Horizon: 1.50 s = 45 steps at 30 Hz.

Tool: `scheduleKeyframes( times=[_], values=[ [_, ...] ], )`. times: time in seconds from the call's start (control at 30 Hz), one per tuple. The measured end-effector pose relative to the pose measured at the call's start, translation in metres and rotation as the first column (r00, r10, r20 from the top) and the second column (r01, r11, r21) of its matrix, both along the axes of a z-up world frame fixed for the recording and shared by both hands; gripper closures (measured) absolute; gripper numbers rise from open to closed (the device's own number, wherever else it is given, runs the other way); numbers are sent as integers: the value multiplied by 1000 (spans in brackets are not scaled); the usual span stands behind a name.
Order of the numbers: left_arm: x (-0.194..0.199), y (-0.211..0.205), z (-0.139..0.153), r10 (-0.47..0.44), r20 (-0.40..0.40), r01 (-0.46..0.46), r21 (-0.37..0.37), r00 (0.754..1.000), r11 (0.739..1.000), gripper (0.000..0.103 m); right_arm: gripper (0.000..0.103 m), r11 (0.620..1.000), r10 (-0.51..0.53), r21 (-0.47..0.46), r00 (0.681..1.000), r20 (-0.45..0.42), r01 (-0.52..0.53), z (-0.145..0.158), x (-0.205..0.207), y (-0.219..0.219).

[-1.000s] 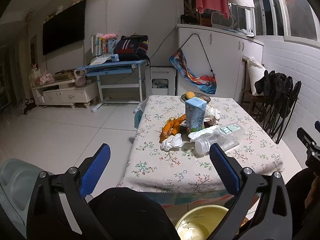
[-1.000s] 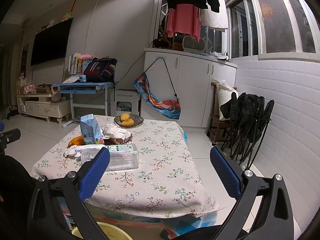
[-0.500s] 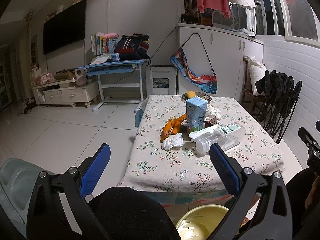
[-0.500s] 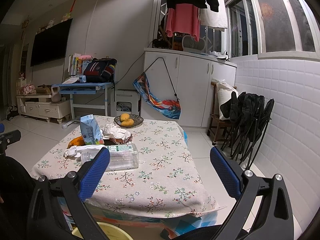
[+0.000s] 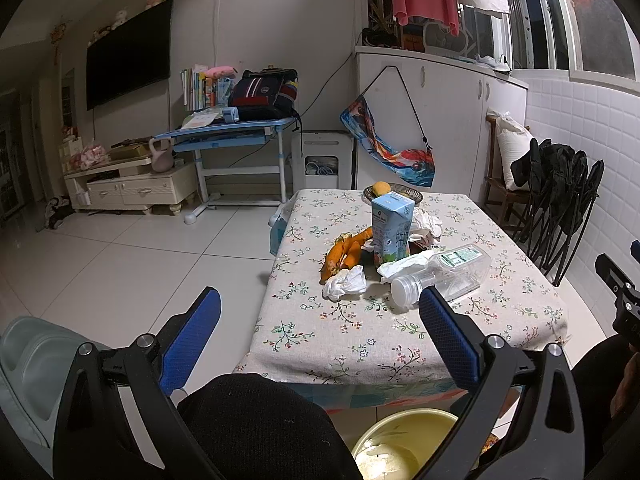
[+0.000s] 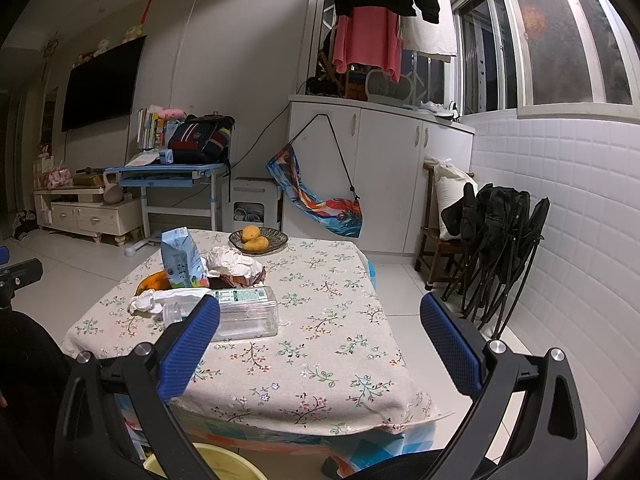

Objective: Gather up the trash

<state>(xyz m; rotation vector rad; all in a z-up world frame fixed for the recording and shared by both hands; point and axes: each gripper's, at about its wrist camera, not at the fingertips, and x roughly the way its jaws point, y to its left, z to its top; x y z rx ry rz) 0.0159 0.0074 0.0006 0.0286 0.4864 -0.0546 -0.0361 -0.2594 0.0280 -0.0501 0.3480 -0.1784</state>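
While both views match those of a second ago, I hold my left claw and right claw spread wide and empty, short of the surface. Trash remains uncollected there: plastic bottle, crumpled tissue, carton; no progress.

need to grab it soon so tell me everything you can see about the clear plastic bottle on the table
The clear plastic bottle is a squarish, see-through container lying on its side on the floral tablecloth. It looks empty. Its white cap is on and points toward the near table edge. A green and white label sits on its upper side. A crumpled white tissue rests against its neck. No gripper touches it.
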Motion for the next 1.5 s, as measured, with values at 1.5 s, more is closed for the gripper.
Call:
scheduleKeyframes(
  times=[1.5],
  values=[
    [3,18,-3,3,-62,-5,-33,998,999,7,7,992,127,32,989,-80,-125,-6,19,16]
  ],
)
